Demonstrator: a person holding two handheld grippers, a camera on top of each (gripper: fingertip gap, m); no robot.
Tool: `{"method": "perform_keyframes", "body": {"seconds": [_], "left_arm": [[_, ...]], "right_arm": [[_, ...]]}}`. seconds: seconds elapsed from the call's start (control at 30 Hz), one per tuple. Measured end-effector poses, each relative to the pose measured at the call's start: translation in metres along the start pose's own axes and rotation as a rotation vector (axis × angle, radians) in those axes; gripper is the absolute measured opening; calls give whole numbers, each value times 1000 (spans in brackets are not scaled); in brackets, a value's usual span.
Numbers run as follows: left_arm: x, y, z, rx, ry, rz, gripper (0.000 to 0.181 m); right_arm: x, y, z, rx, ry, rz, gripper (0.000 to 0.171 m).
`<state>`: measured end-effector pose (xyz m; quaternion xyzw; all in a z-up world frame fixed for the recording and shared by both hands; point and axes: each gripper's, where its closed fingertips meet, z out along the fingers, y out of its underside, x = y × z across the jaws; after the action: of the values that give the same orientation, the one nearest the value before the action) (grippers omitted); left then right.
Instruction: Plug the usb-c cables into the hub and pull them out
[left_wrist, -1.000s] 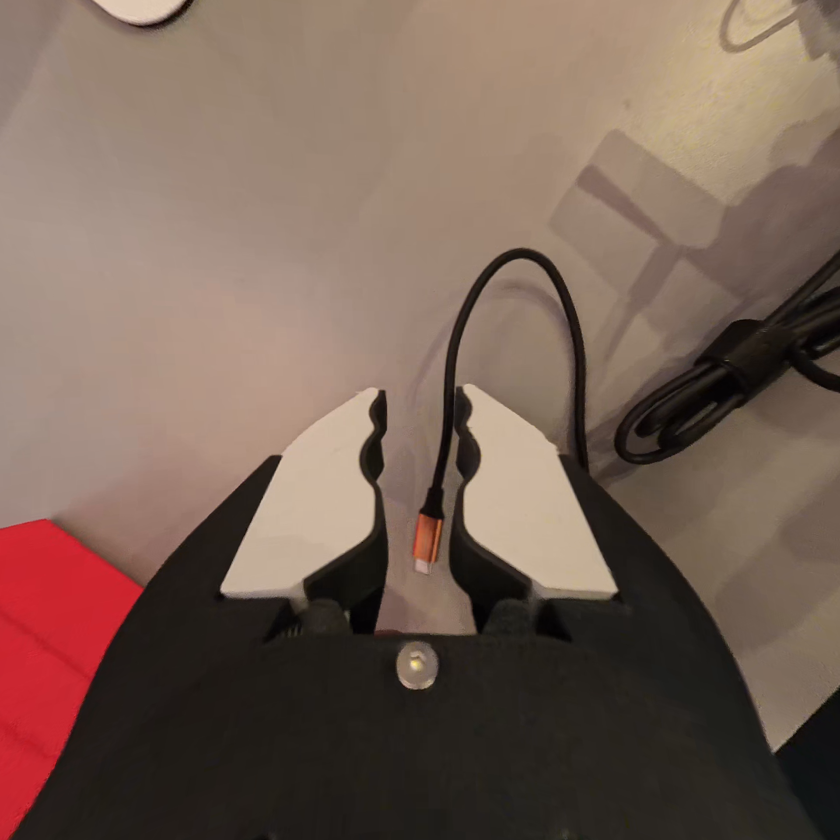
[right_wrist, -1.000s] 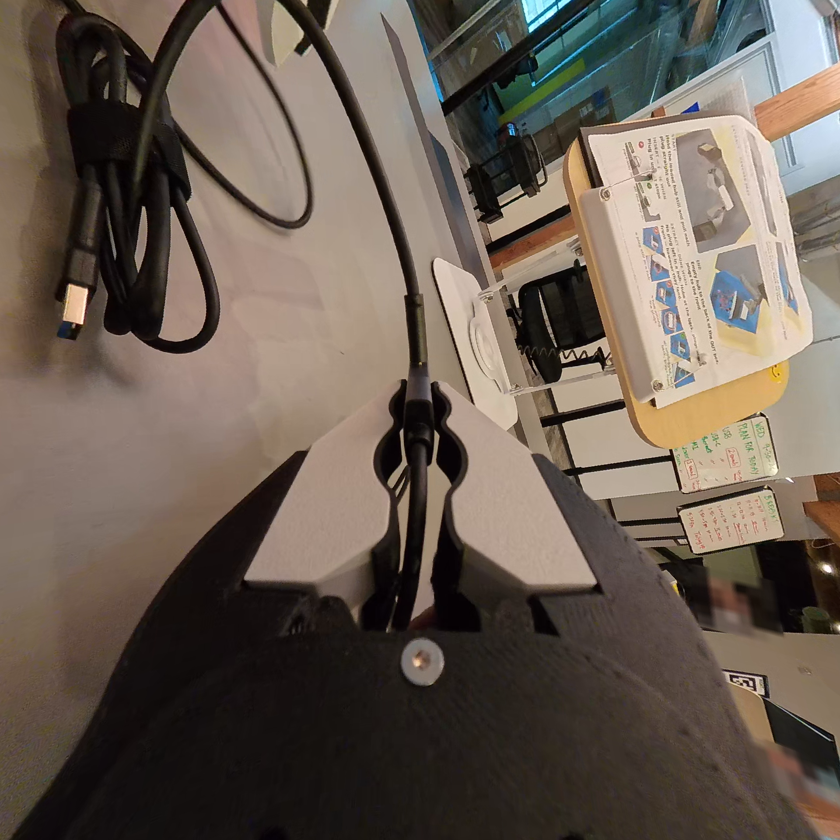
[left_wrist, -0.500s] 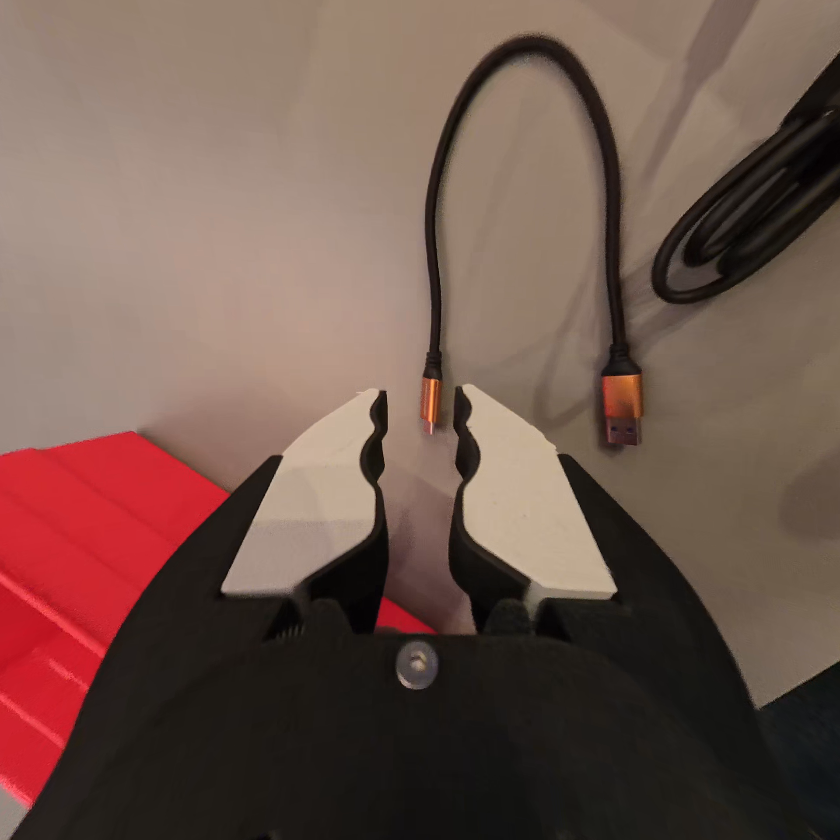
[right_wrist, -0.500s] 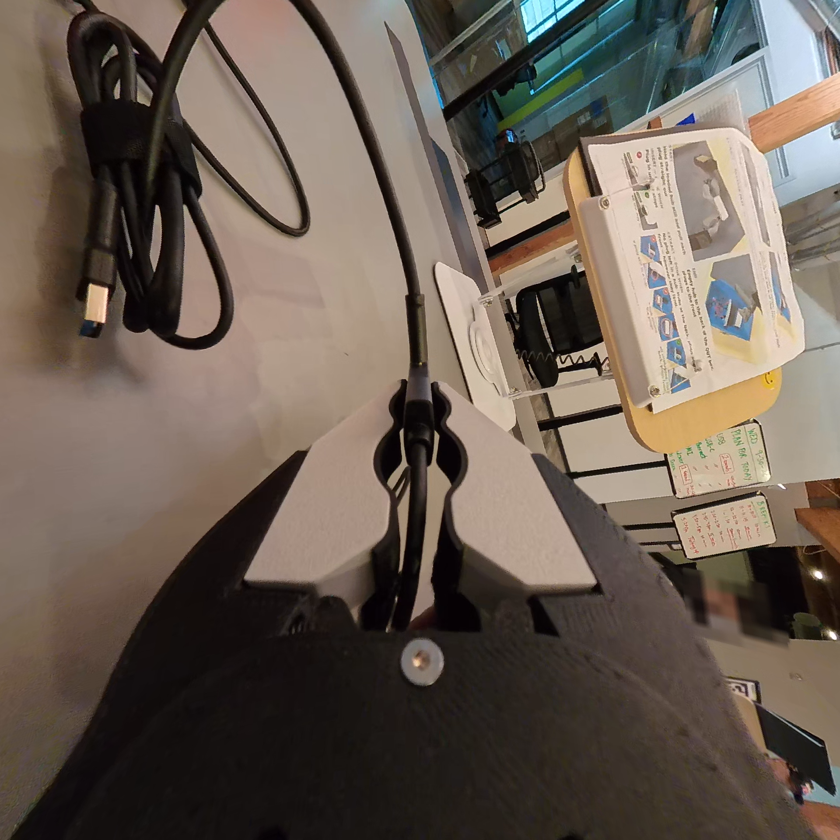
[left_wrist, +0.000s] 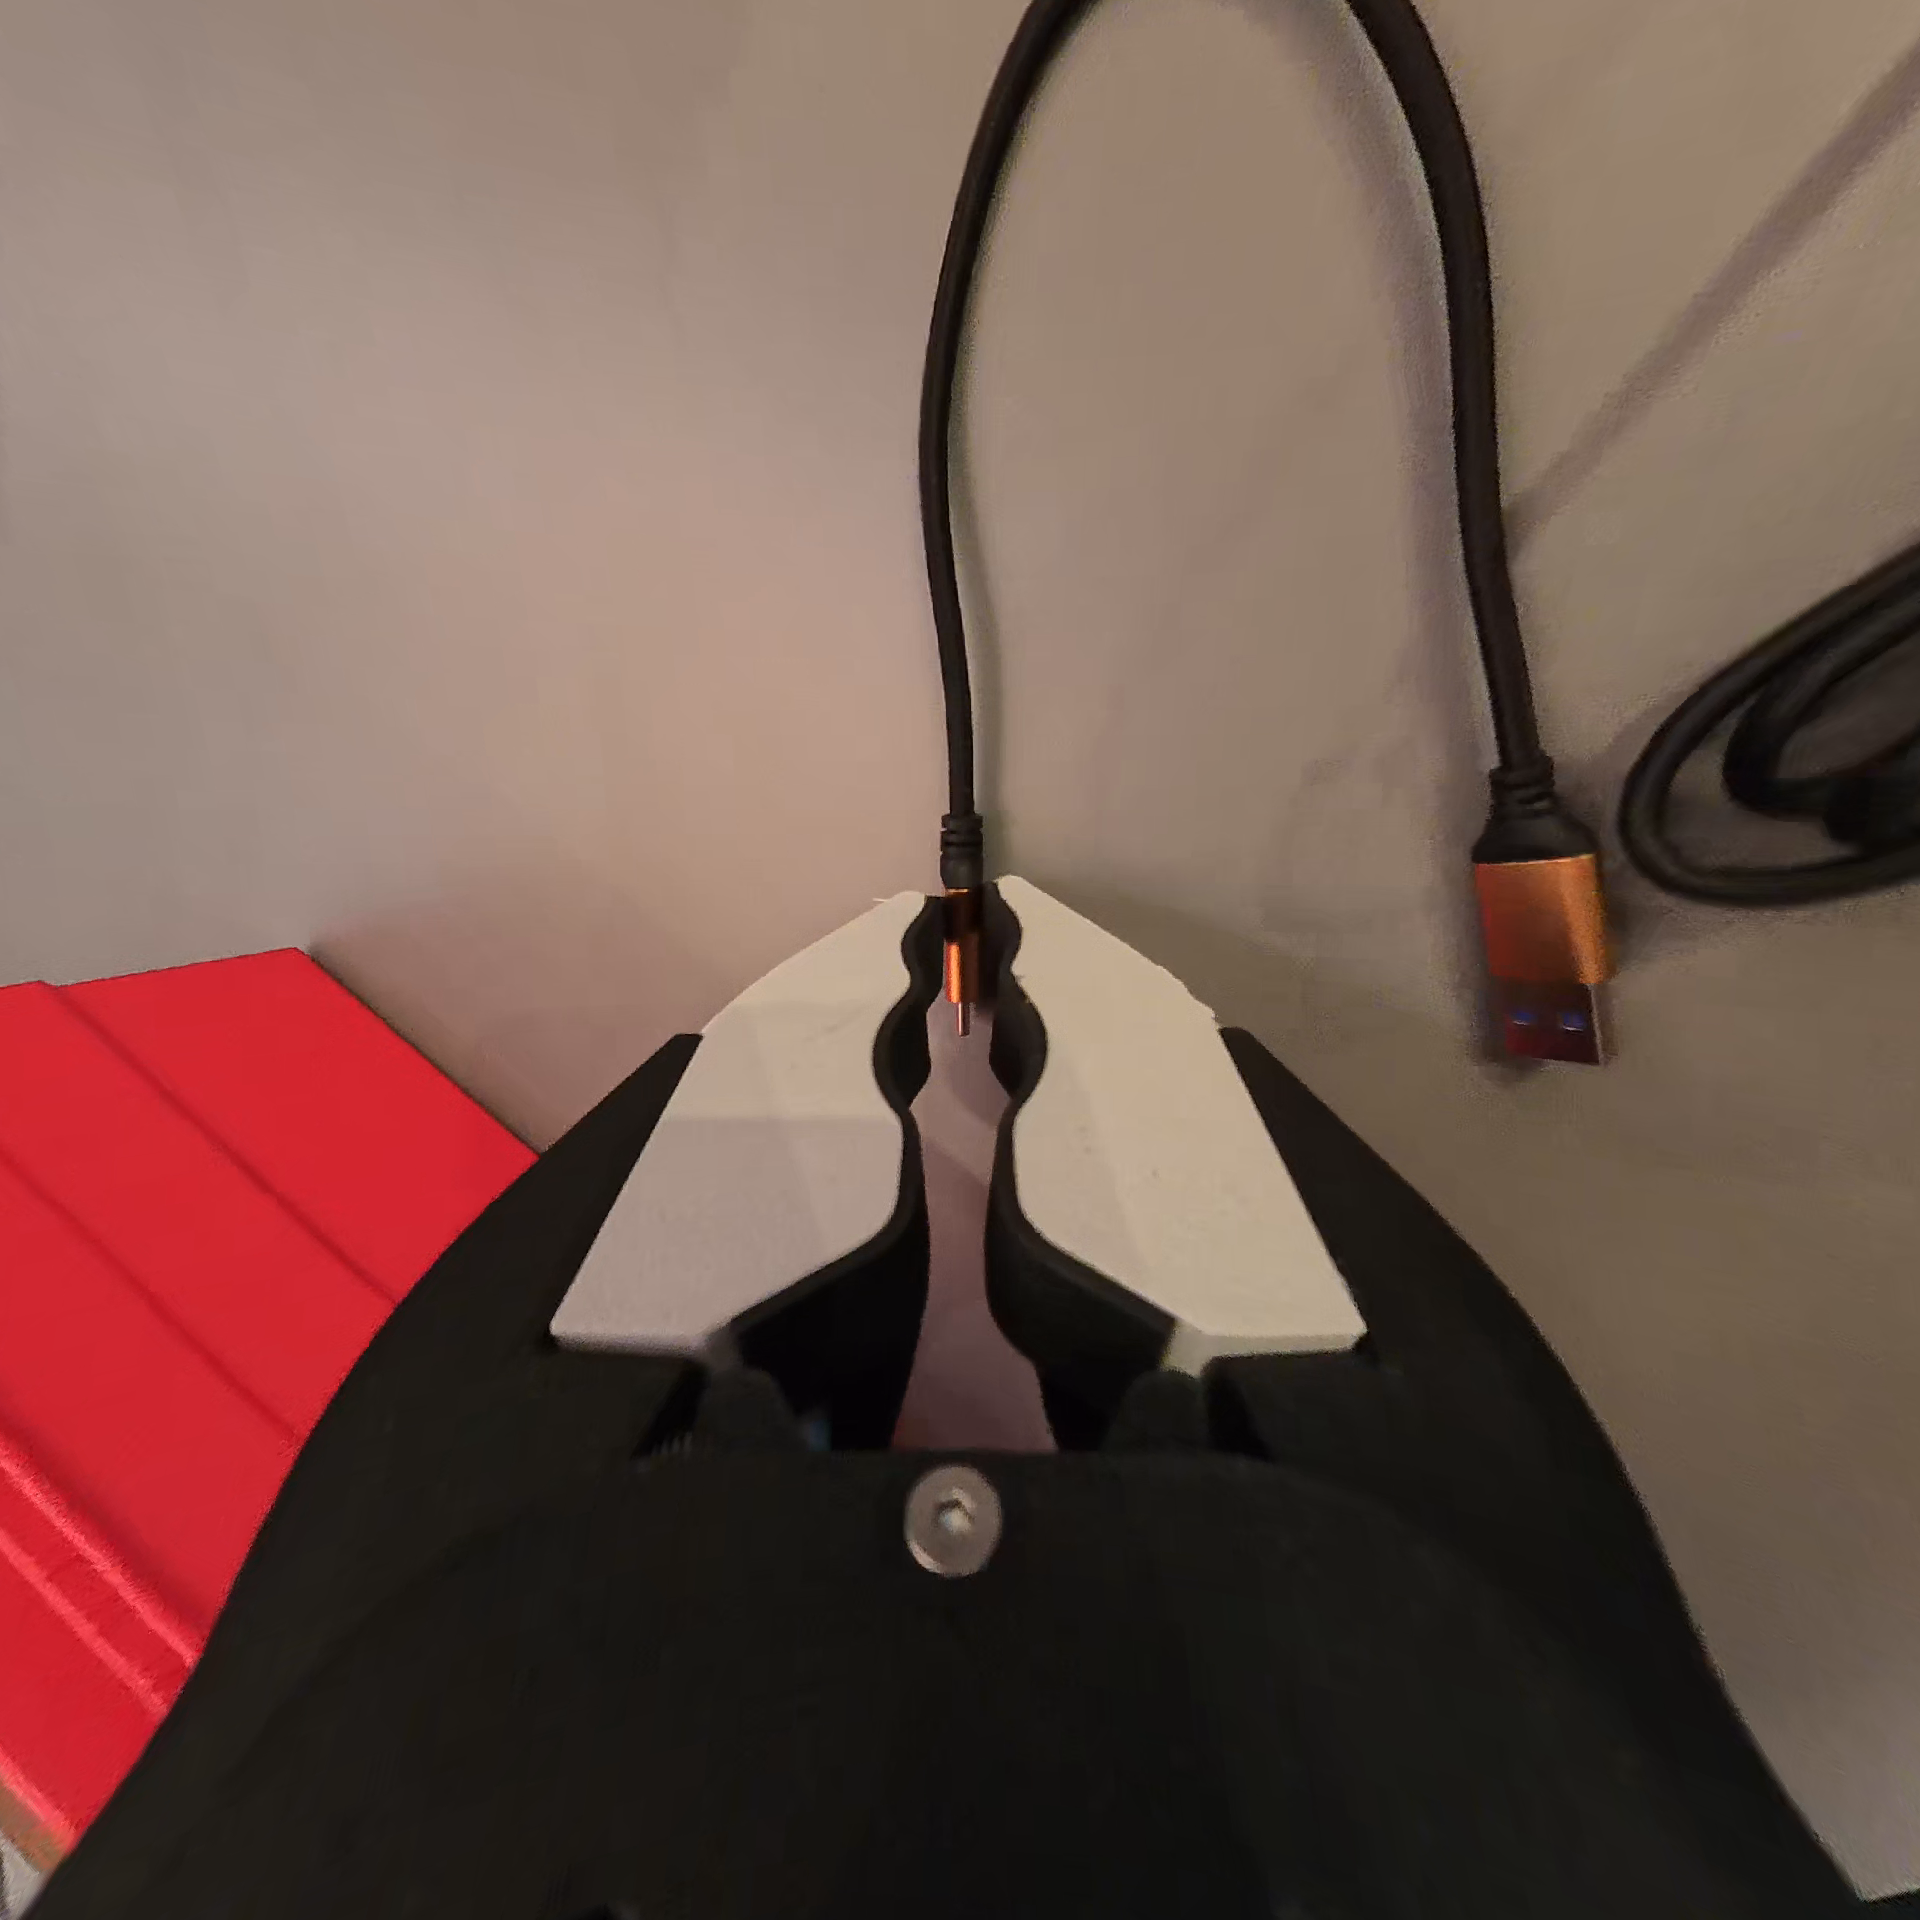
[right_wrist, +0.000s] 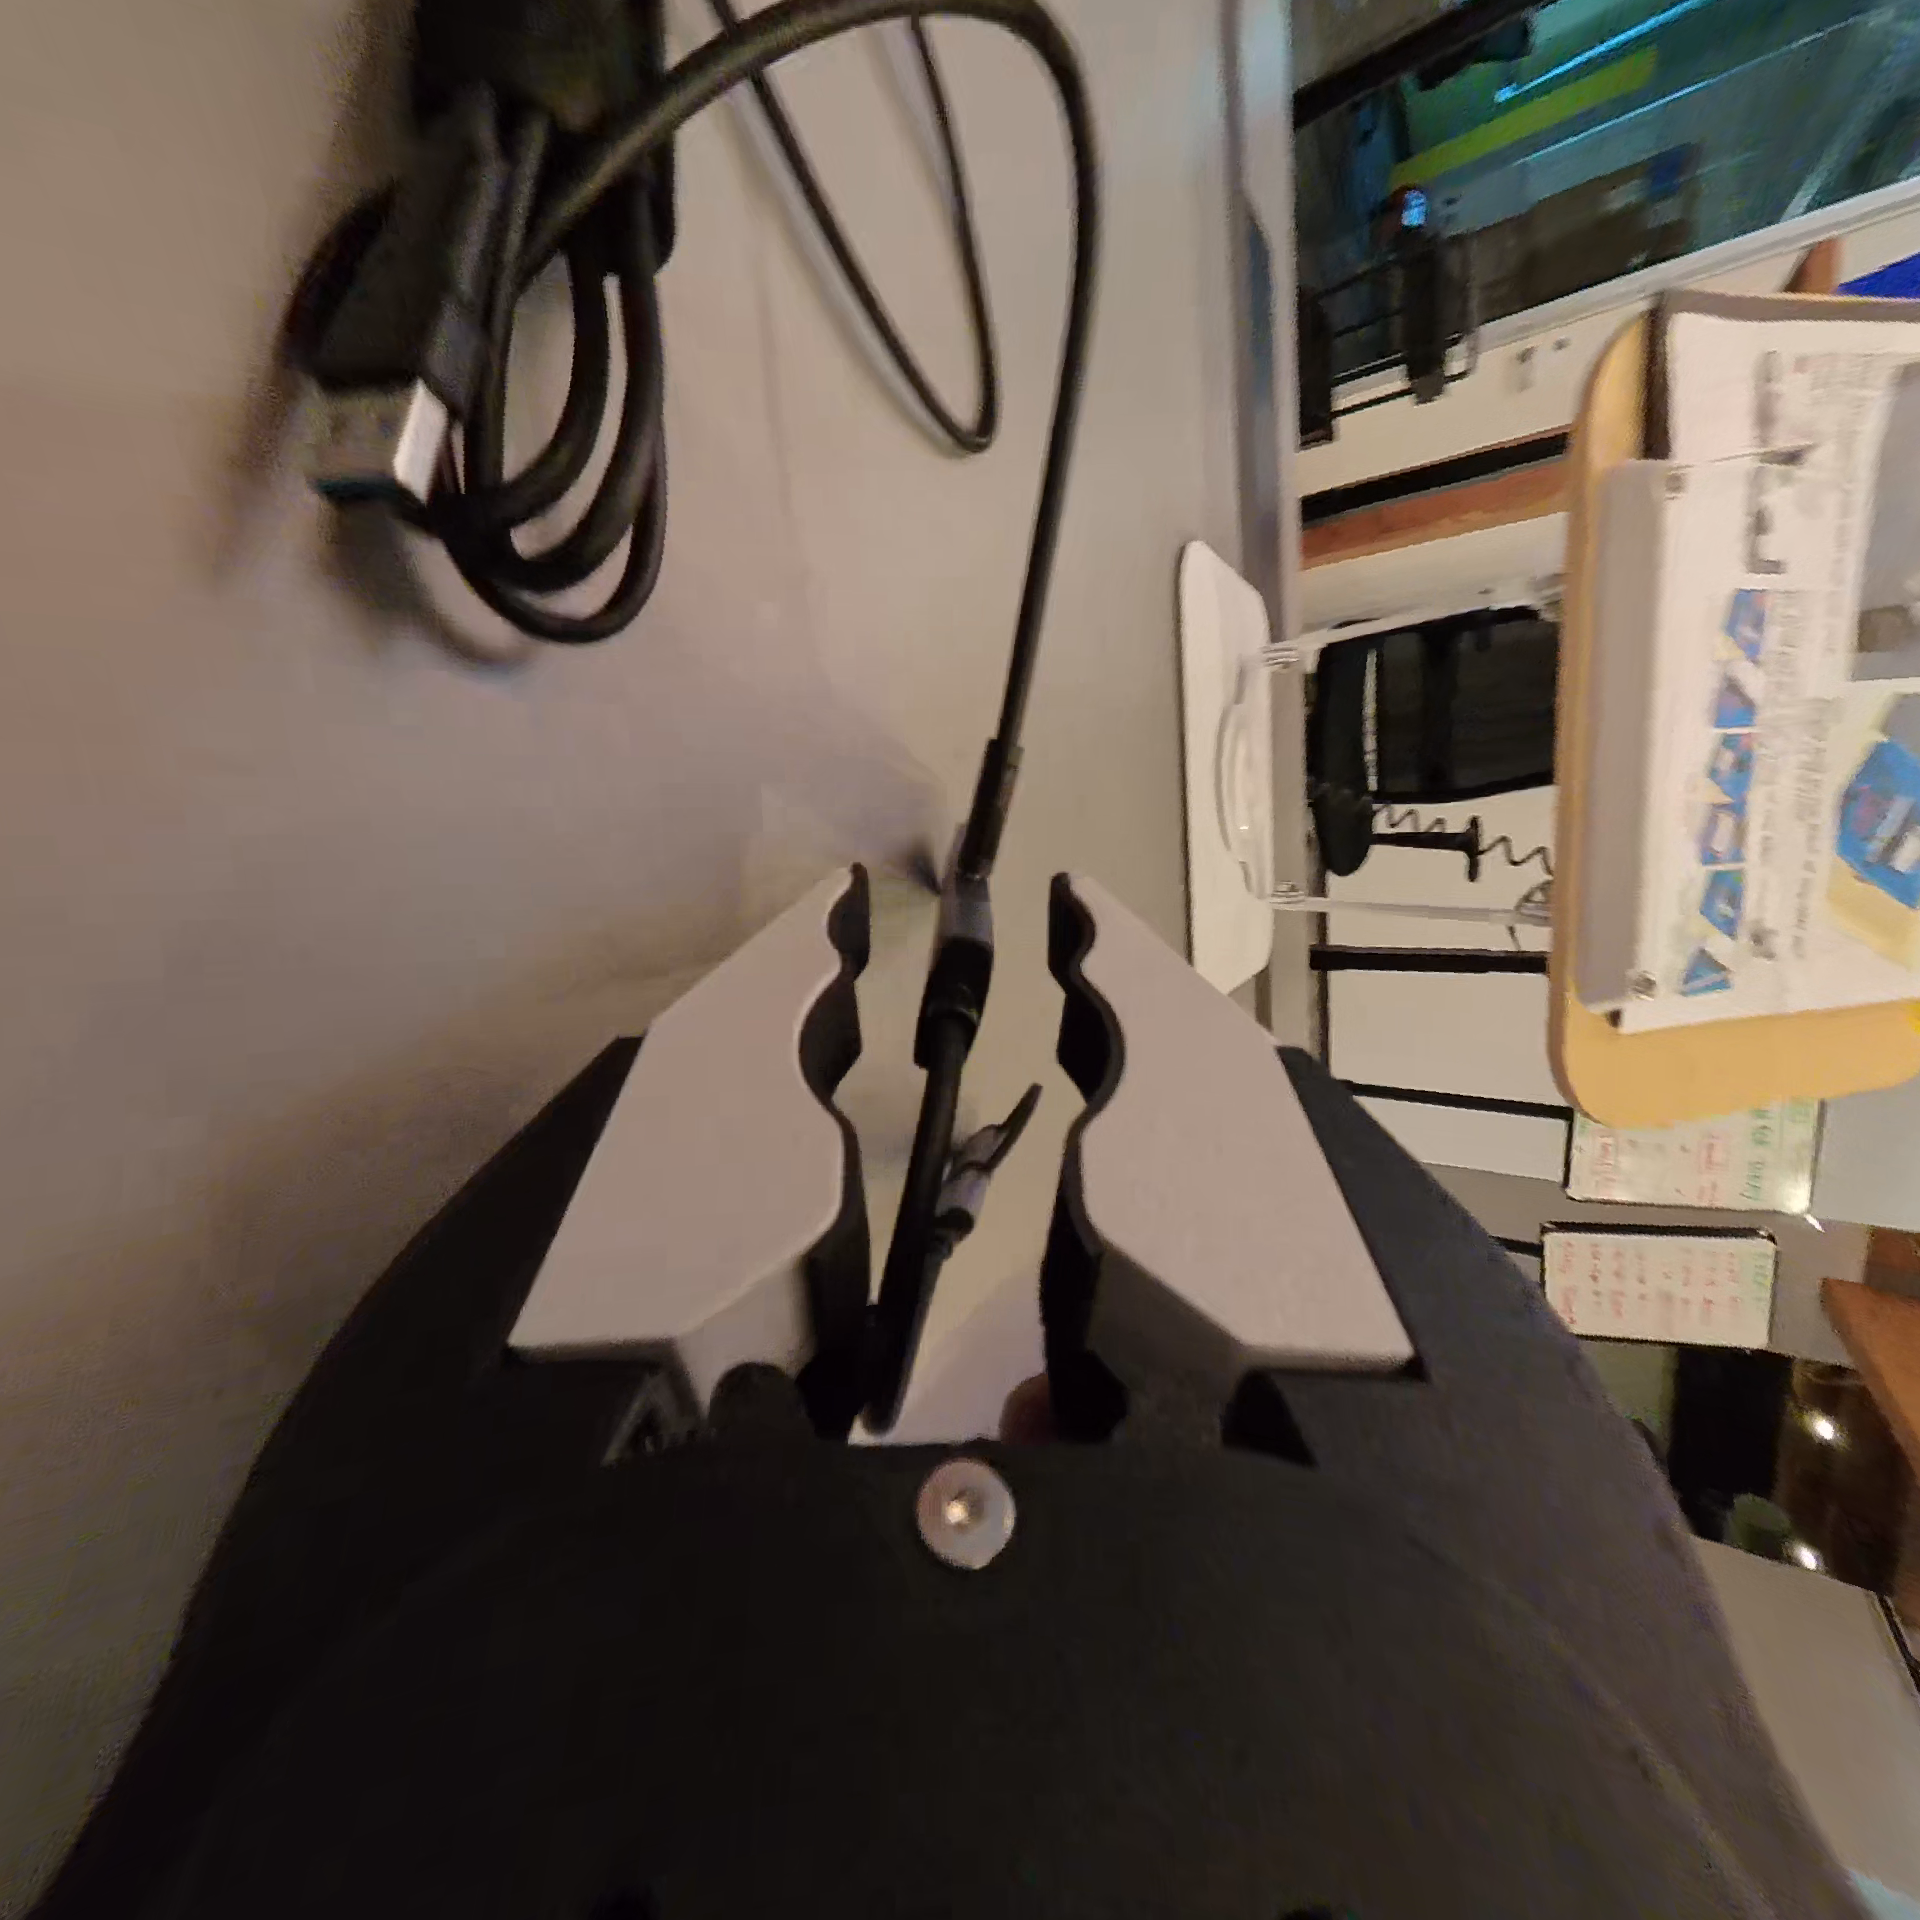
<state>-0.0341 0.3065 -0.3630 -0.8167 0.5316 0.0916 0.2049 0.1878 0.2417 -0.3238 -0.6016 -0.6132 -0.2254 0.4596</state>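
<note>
The usb-c plug (left_wrist: 958, 961) with the orange shell sits pinched at my left gripper (left_wrist: 958, 914) tips, twelve o'clock. My right gripper (right_wrist: 956, 894) gapes wide around a loose black cable (right_wrist: 961, 997); it could slide out.

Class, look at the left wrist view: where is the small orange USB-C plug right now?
The small orange USB-C plug sits between the tips of the left gripper's white fingers, with the larger orange USB-A plug lying to its right on the grey table.
</note>
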Motion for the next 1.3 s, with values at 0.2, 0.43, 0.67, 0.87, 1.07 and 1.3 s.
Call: {"method": "perform_keyframes", "body": {"seconds": [0.2, 0.43, 0.67, 0.87, 1.07, 1.3], "left_arm": [[-2, -2, -1, 21, 28, -56, 5], [-9, -5, -7, 47, 42, -107, 5], [-11, -14, -14, 146, 113, -247, 6], [-16, -34, -31, 304, 192, -423, 5], [-13, -51, -49, 443, 298, -561, 5], [-16, -65, -72, 645, 402, -723, 5]], "right_arm": [[-23, -2, -14, 2, -239, 68, 46], [-21, 5, -40, -21, -366, 145, 48], [11, -23, -68, 122, -336, 306, 40], [37, -52, -69, 193, -212, 360, 29], [38, -85, -53, 209, -109, 280, 28], [29, -115, -39, 262, -102, 286, 28]]}}
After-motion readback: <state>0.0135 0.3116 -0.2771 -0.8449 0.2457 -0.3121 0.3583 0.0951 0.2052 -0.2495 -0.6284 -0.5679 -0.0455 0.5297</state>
